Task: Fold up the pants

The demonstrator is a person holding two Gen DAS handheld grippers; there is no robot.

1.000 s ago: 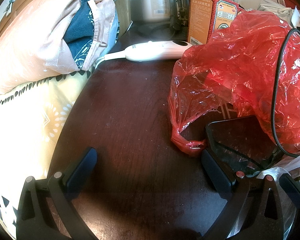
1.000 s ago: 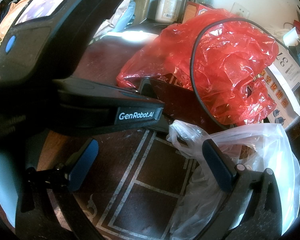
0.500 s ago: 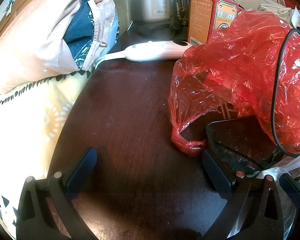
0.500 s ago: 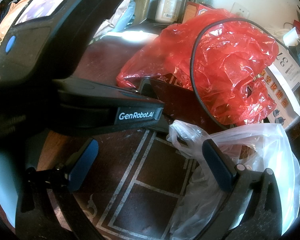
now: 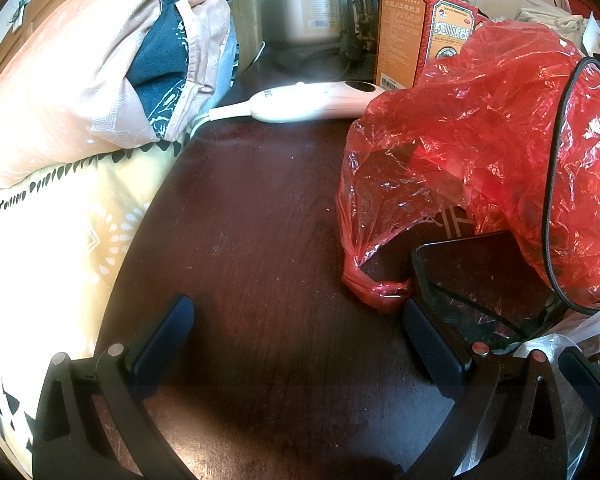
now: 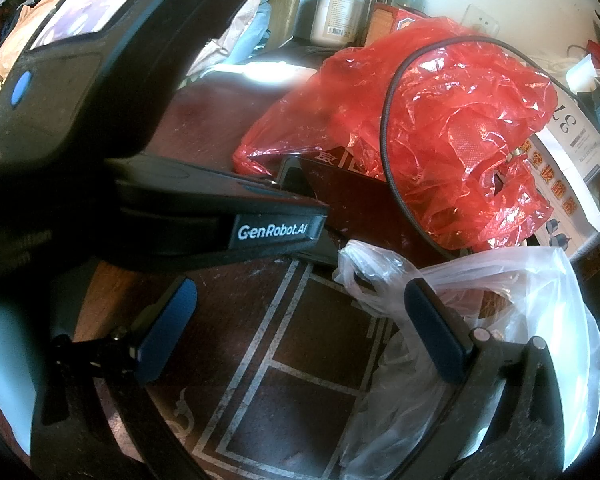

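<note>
My left gripper (image 5: 296,336) stood wide open and empty over the dark wooden table (image 5: 252,216), beside a red plastic bag (image 5: 480,168). My right gripper (image 6: 300,320) was also open with nothing between its fingers, its right finger (image 6: 436,332) against a clear plastic bag (image 6: 500,320). I could not see the pants in either view.

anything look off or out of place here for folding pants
No pants show in either view. Both grippers, left and right, are open and empty over a cluttered dark table: a crumpled red plastic bag with a black cable across it, and a clear plastic bag.
</note>
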